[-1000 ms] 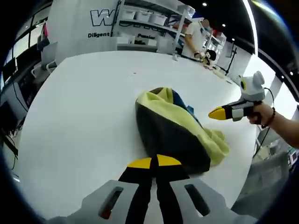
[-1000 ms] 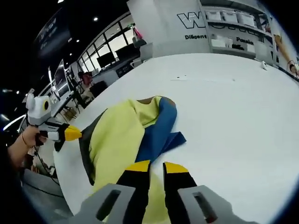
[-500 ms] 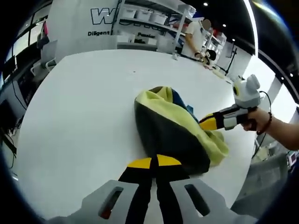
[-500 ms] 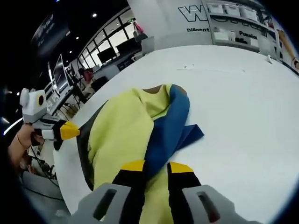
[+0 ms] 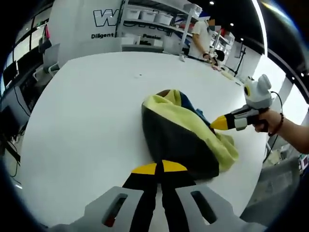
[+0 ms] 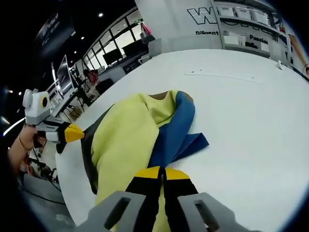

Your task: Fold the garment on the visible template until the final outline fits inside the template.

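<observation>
While both pinch the garment (image 6: 130,145), claws close

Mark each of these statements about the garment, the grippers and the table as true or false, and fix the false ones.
1. The garment lies spread flat on the table. False: it is bunched in a heap on the white table.
2. The right gripper has its jaws together at the yellow and blue cloth. True.
3. The garment is red and white. False: it shows yellow, blue and a dark panel.
4. The left gripper has its jaws together at the garment's dark edge. True.
5. A person stands by the shelves beyond the table. True.
</observation>
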